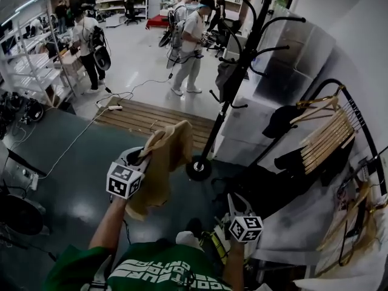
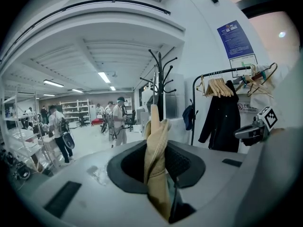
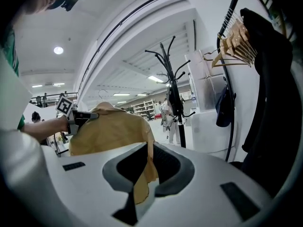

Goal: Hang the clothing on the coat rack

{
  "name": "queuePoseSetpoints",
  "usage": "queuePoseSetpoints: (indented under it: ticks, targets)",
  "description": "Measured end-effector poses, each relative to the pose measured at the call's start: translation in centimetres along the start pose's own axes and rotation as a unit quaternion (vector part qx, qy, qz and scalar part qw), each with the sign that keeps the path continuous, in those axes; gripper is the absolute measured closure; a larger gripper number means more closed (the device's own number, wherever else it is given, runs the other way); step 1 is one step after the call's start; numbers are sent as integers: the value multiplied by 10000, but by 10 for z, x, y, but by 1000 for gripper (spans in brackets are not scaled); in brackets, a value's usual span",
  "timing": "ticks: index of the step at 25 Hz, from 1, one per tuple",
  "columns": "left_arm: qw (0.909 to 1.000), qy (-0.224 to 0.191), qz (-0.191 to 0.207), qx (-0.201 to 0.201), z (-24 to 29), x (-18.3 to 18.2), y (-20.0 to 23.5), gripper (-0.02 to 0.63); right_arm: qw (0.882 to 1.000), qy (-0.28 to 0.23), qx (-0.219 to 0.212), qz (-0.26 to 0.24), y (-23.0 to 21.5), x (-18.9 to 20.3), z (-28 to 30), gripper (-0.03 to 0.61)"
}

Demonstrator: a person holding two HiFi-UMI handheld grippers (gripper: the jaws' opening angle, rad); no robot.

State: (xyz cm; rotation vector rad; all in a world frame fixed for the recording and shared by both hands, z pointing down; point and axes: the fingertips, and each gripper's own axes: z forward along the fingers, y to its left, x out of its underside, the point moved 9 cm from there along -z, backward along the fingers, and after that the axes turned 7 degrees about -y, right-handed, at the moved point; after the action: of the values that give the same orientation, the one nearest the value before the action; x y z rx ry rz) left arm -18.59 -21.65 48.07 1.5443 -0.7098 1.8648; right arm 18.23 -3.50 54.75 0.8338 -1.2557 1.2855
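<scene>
left tool [image 1: 144, 156] grips tan shirt [image 1: 168, 153] edge, open floor [image 1: 79, 156] before coat rack [image 1: 229, 93].

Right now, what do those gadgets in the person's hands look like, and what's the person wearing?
The left gripper and right gripper have pale grey bodies with dark jaw recesses. Each carries a white cube printed with black square markers. The person wears a green shirt with white lettering and short sleeves.
</scene>
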Motion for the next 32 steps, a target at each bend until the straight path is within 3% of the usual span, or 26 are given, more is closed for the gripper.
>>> queuePoseSetpoints:
  ticks: [17, 32]
  targets:
    - [9997, -6, -206, -156, 135, -32, 6, 529, 9994, 29, -289, -162, -85, -53, 93, 537]
    - [9991, 10, -148, -404, 214, -65, -15, 529, 9898, -406, -1180, -682, -96, -125, 192, 537]
